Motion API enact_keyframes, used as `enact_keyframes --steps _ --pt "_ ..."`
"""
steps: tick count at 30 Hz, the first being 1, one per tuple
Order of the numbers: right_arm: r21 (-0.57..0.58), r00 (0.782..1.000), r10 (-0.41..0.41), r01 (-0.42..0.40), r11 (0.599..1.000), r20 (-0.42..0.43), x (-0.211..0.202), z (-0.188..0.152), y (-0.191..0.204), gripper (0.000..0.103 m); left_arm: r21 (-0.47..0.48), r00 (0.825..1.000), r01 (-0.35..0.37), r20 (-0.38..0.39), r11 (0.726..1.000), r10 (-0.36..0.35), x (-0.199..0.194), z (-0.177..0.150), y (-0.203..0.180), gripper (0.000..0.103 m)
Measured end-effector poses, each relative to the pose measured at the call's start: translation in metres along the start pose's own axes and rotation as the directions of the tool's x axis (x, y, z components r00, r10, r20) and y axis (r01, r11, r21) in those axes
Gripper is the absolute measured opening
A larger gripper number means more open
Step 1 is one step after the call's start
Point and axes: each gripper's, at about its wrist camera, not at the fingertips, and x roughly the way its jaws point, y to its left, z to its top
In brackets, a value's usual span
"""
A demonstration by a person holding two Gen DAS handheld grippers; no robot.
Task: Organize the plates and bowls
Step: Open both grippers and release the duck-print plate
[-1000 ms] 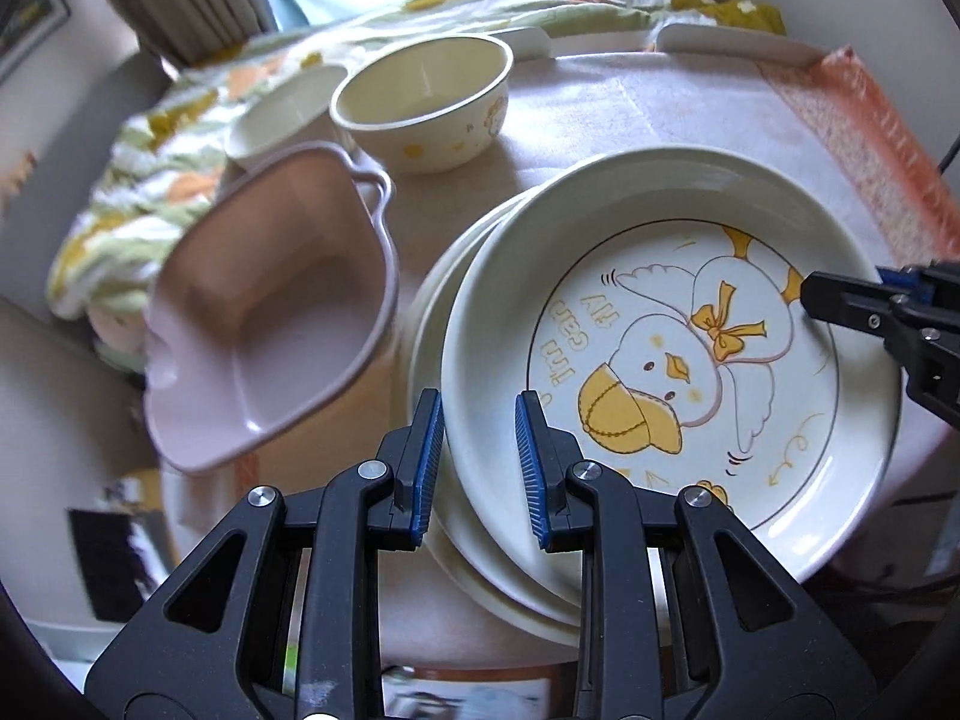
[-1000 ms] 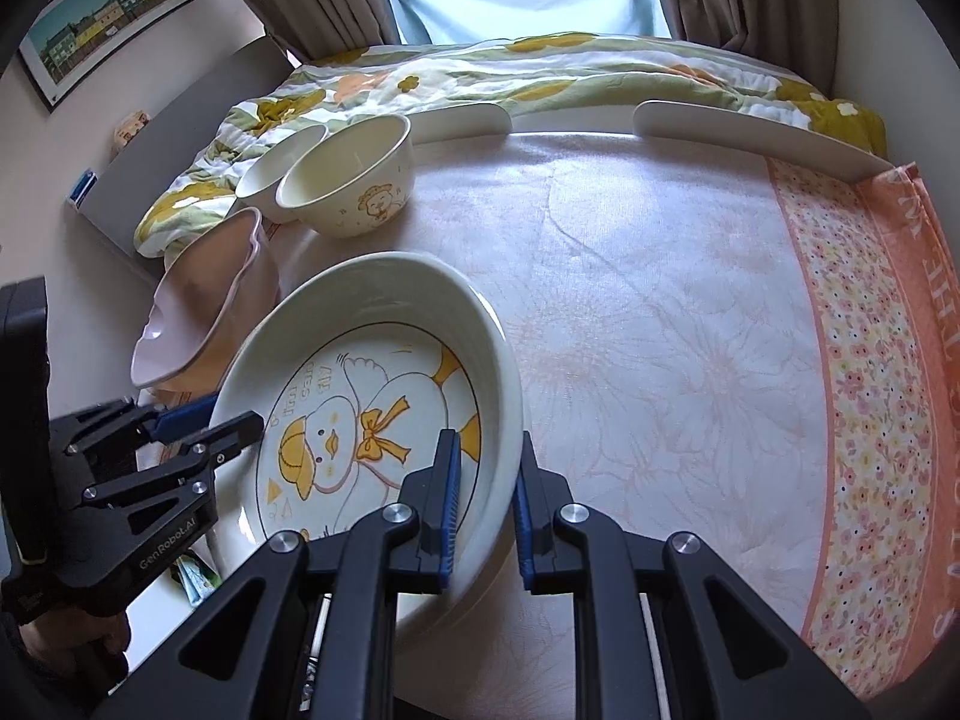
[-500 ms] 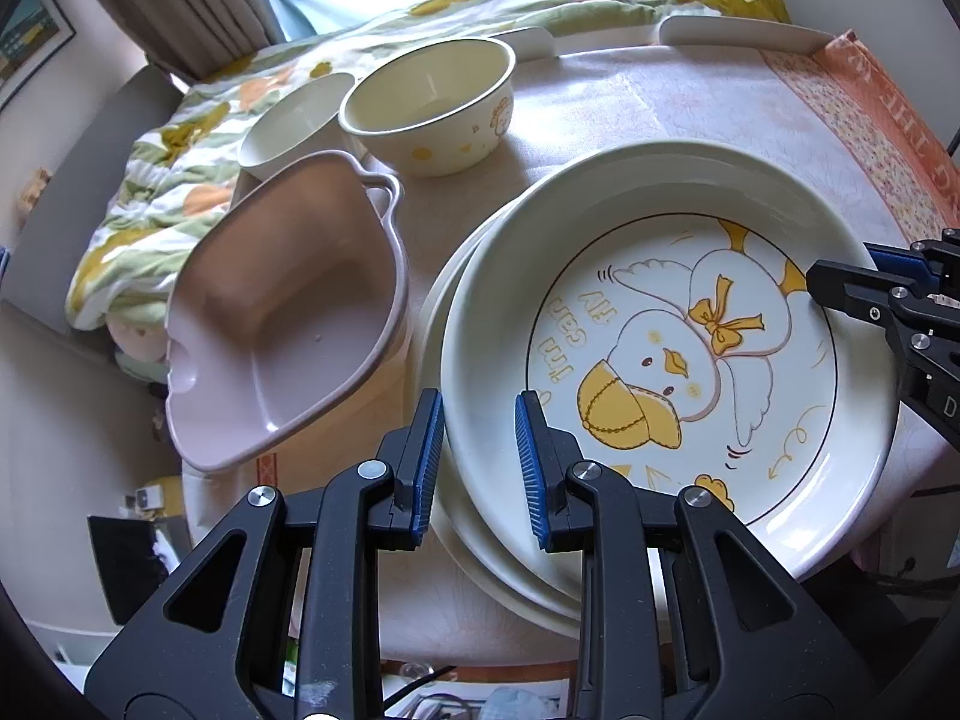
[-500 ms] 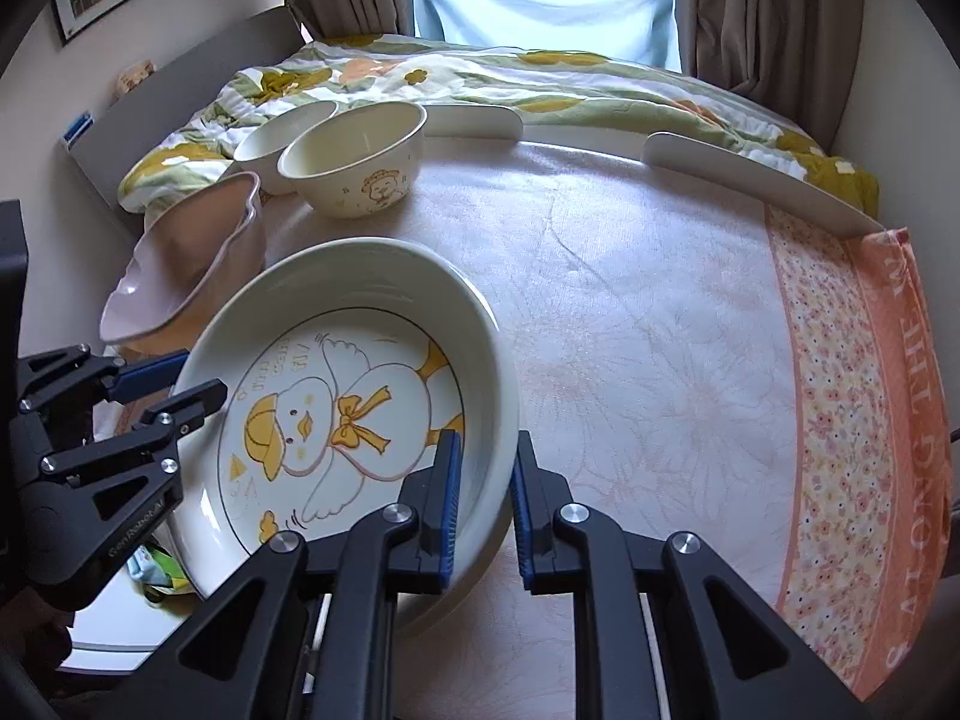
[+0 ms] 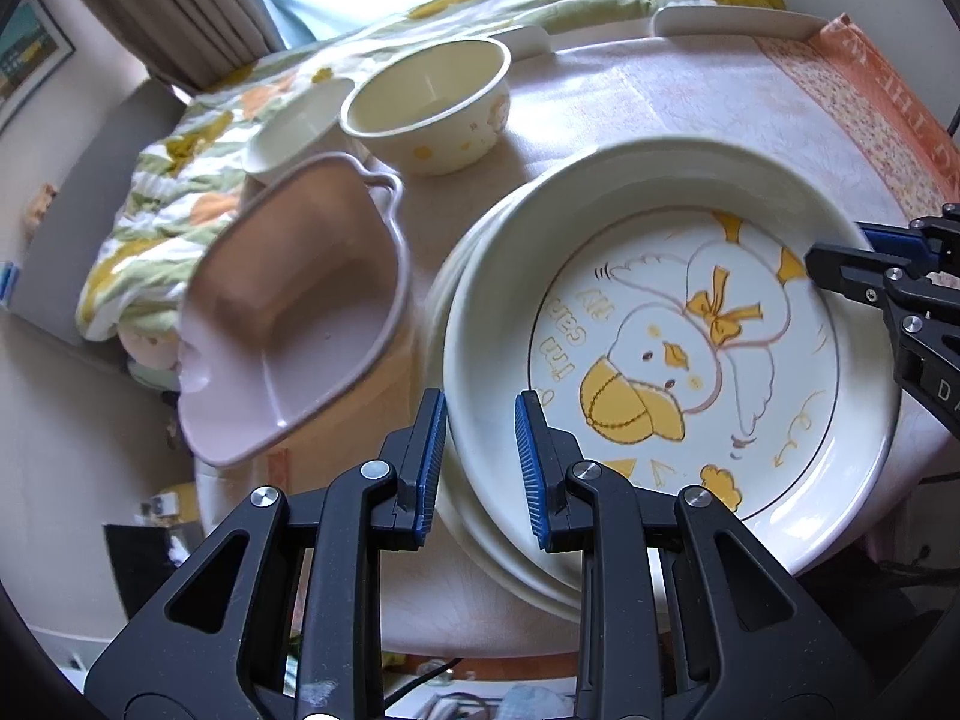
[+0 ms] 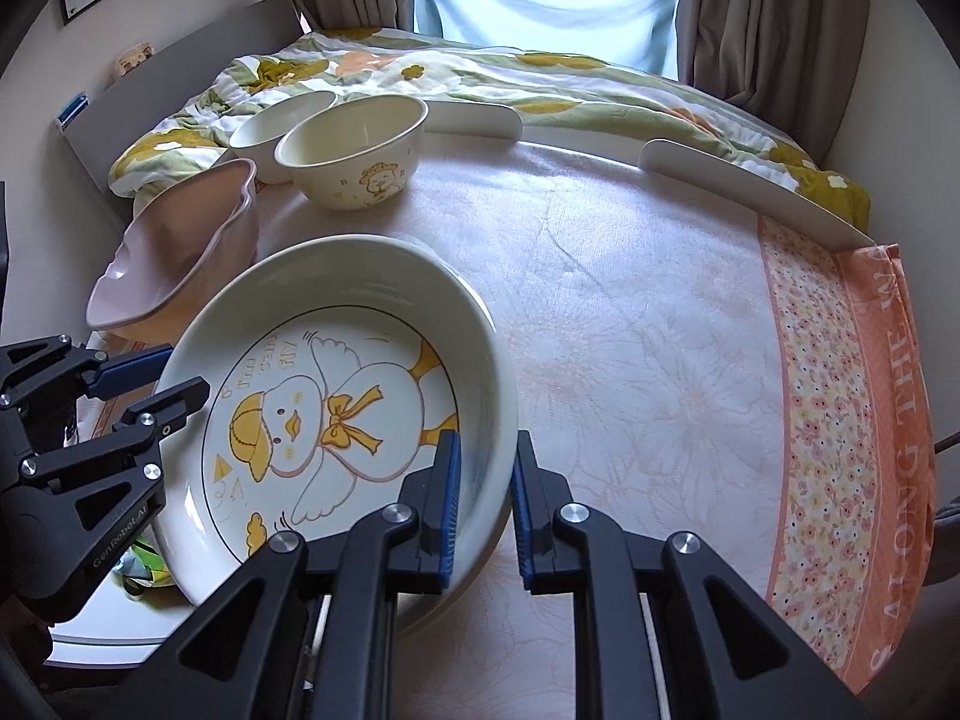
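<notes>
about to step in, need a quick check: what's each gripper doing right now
Left gripper: jaws straddle the duck plate rim, grip cannot be told.
Right gripper: same on the opposite rim, cannot be told.
</notes>
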Motion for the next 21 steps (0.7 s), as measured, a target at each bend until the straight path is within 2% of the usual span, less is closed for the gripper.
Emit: enact_keyframes --steps 2,10,14,17,18,19,20,21 --pt "-0.007 1.0 0.004 -0.004 1.0 0.0 0.0 0.0 0.002 0.015 0.014 1.0 -0.026 0.002 1.0 0.026 -0.002 0.001 0.0 0.022" --pt "-0.004 1.0 0.002 -0.002 1.0 -0.002 -0.001 -0.002 0.004 0.015 -0.036 0.999 0.035 -0.003 0.999 -0.036 -0.003 -0.003 0.012 0.022" --pt "0.018 0.999 0.033 -0.034 0.999 0.043 -0.017 0.004 0.002 0.015 -0.127 0.99 0.136 0.041 0.982 -0.132 -0.022 -0.004 0.034 0.022" --pt "0.011 0.992 0.106 -0.106 0.994 0.066 -0.03 0.02 0.003 0.015 -0.204 0.983 0.175 0.093 0.963 -0.159 -0.044 -0.002 0.06 0.023" --pt "0.006 0.989 0.131 -0.132 0.991 0.074 -0.035 0.026 0.004 0.015 -0.236 0.98 0.19 0.111 0.953 -0.167 -0.052 -0.002 0.072 0.027" --pt "0.001 0.983 0.162 -0.163 0.987 0.086 -0.041 0.034 0.006 0.017 -0.259 0.977 0.2 0.124 0.945 -0.172 -0.057 -0.002 0.082 0.048" --pt "-0.004 0.978 0.183 -0.184 0.983 0.097 -0.046 0.041 0.008 0.031 -0.286 0.975 0.206 0.139 0.936 -0.172 -0.062 -0.002 0.092 0.068" --pt "-0.011 0.974 0.198 -0.198 0.98 0.111 -0.051 0.049 0.01 0.061 -0.32 0.975 0.198 0.165 0.926 -0.152 -0.069 -0.005 0.105 0.103"
